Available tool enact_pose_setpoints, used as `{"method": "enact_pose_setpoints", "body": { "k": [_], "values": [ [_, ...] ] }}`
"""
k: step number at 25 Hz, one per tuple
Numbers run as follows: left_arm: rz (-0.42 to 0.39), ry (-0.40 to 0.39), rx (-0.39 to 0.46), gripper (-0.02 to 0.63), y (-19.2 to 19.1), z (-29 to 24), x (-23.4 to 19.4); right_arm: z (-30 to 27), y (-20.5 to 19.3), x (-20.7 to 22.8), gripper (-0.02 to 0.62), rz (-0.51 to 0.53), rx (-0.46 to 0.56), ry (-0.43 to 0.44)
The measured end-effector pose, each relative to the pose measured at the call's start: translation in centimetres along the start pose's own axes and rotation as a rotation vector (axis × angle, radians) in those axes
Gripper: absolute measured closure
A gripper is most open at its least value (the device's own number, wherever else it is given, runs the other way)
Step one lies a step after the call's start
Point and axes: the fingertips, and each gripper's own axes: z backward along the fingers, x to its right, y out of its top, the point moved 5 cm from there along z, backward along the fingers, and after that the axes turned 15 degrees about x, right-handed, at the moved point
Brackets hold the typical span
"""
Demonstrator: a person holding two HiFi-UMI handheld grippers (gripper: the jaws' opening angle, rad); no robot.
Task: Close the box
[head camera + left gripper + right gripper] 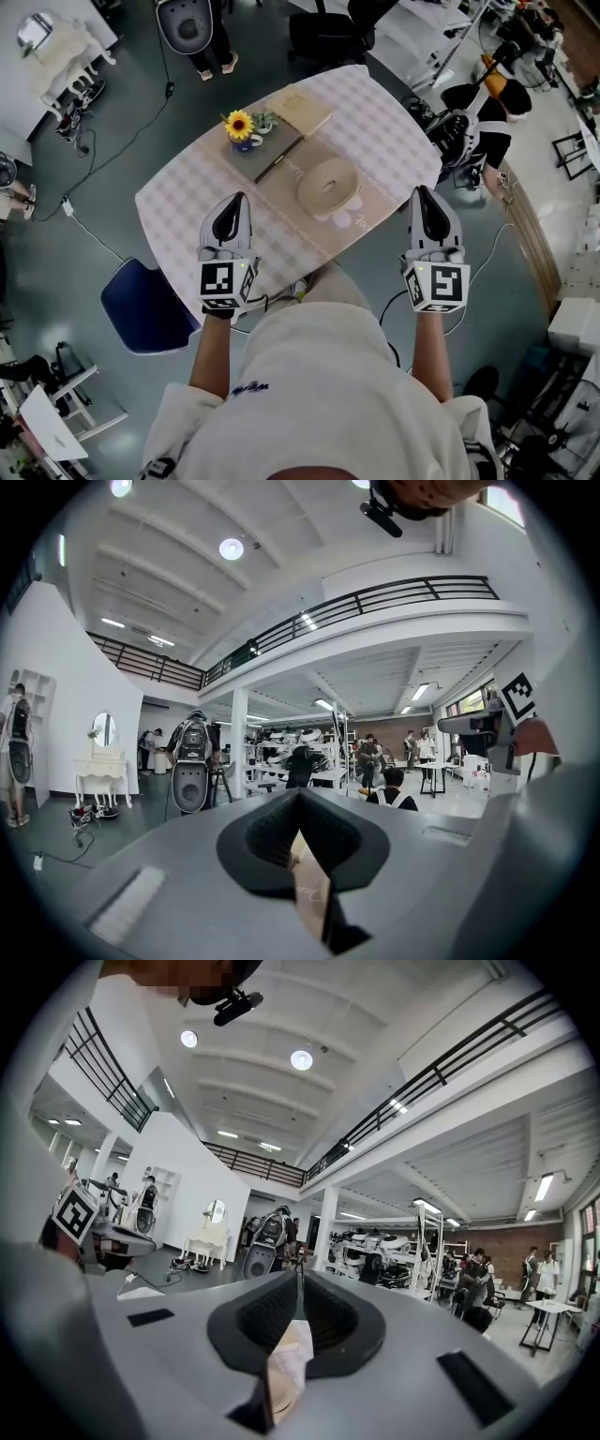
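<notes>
Box: flat, rectangular box (298, 112) at the far side of the tabletop (178, 206), well apart from both grippers.
Box look: 2 flat parts side by side, 1 tan with a faint pattern on top, 1 dark grey (267, 157). It looks laid open, though I cannot tell for certain.
Box contents: a thin pale line shows on the dark part, too small to identify.
Cup: small blue cup (246, 142) at the dark part's left corner, holding a sunflower (239, 123) and some green leaves.
Disc: round beige disc (328, 185) with a raised ring, lying on a tan runner (281, 202) just nearer than the box. I cannot tell what it is.
Tabletop: covered in a pale checked cloth, with the runner across its middle.
Left gripper (240, 196): over the near edge of the tabletop, left of the disc. The jaws are closed tip to tip with nothing between them.
Right gripper (421, 188): off the tabletop's near right corner. The jaws meet in a thin slit and hold nothing.
Chair: blue seat (141, 309) below the tabletop's left edge.
</notes>
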Motion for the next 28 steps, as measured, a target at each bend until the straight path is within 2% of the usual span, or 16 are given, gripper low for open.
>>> {"method": "enact_pose_setpoints", "body": {
  "k": [4, 13, 28],
  "values": [
    [-0.004, -0.008, 0.009, 0.604, 0.5, 0.0, 0.0, -0.1, 0.6, -0.3, 0.592, -0.001, 0.011, 0.009],
    [-0.029, -0.038, 0.041, 0.604, 2.0, -0.5, 0.9, -0.4, 1.1, -0.7, 0.592, -0.014, 0.022, 0.036],
    [-0.017, -0.025, 0.032, 0.604, 1.5, -0.4, 0.4, -0.8, 1.2, -1.5, 0.594, -0.002, 0.004, 0.065]
  ]
}}
